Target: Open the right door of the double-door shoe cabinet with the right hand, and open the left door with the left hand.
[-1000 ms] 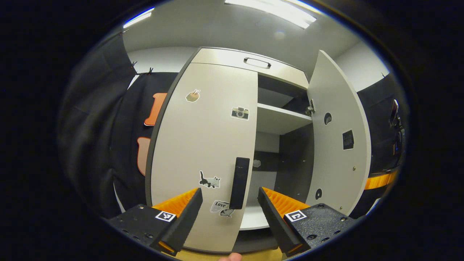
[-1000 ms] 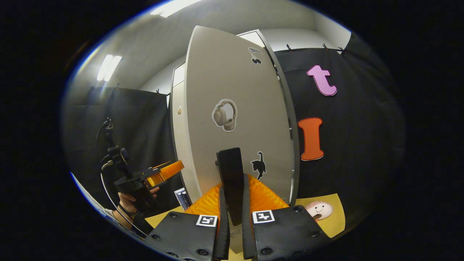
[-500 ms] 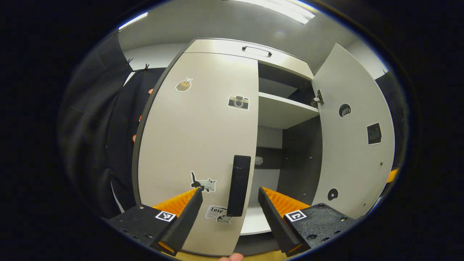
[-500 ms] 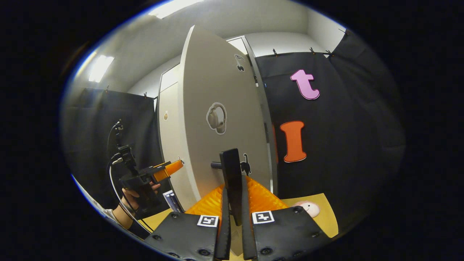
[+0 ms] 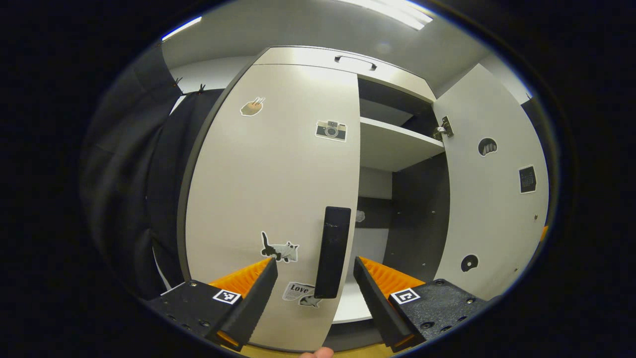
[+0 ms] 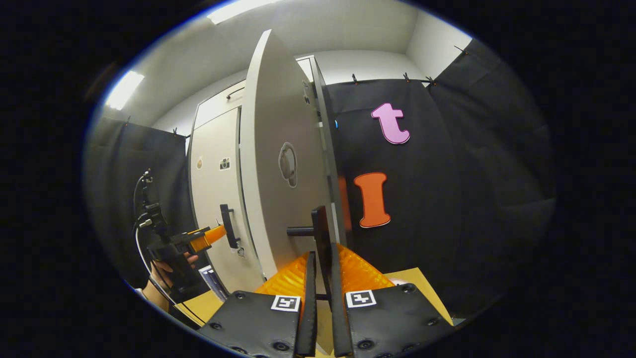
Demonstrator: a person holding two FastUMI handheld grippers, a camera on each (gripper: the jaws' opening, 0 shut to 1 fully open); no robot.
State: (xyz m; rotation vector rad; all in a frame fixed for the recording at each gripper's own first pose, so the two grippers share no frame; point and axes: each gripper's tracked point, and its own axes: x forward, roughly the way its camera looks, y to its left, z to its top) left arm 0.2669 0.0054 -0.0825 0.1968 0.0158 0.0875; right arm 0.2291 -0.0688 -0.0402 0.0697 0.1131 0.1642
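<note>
Small pale item (image 5: 359,216) deep inside cabinet (image 5: 397,149) too small to identify; cabinet's lower interior was shadowed.

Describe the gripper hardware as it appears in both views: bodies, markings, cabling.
Both grippers have matte black bodies with visible screws and a square black-and-white fiducial tag on each finger base: left gripper, right gripper. The right gripper view also shows the left gripper farther off, with black cables looping off its rear and a hand gripping it.
</note>
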